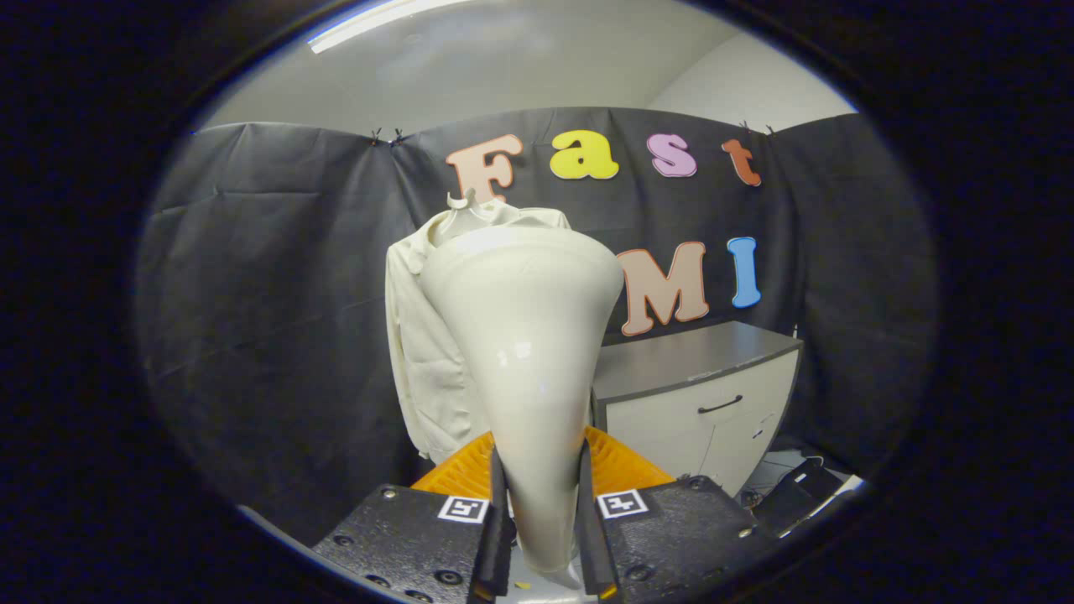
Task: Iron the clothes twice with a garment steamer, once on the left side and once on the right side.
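My gripper (539,491) is shut on the white garment steamer (529,335), both fingers pressing the narrow handle end. The steamer widens upward into a broad head that points away from me. Beyond it hangs a cream shirt (419,335) on a hanger against the black cloth wall. The steamer head hides the shirt's middle and right side; the collar (470,210) and left sleeve show. I cannot tell how far the steamer head is from the fabric.
A low cabinet (713,394) with a dark grey top and white doors stands just to the right of the shirt. Dark gear and cables (797,486) lie on the floor beside the cabinet. Black cloth wall (268,294) surrounds the booth.
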